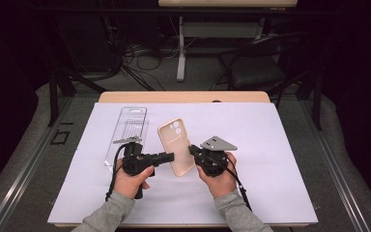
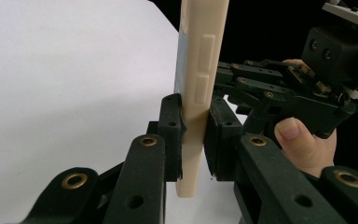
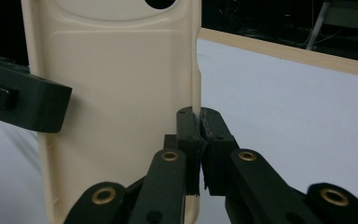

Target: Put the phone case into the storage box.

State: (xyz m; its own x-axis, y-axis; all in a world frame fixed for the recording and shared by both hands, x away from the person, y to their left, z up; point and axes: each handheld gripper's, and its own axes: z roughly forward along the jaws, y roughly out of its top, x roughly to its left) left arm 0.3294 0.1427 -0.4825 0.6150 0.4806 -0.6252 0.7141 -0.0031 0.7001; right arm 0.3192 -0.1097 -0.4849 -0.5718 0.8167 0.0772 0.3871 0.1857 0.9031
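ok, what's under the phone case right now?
White sheet lies below the phone case, which both claws pinch: left claw, right claw. The patch directly beneath is covered; can't tell if the case touches it.

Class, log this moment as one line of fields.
left gripper: shut on beige silicone phone case | right gripper: shut on its edge | clear plastic package: on table

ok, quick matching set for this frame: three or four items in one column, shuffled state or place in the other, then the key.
Items
1. phone case
2. left gripper
3. right gripper
4. clear plastic package

States or places
A. lying flat on the white sheet, left of the case
B. beige, held between both grippers
C. shut on the case's right edge
D. shut on the case's left edge

Pairs: 1-B, 2-D, 3-C, 4-A
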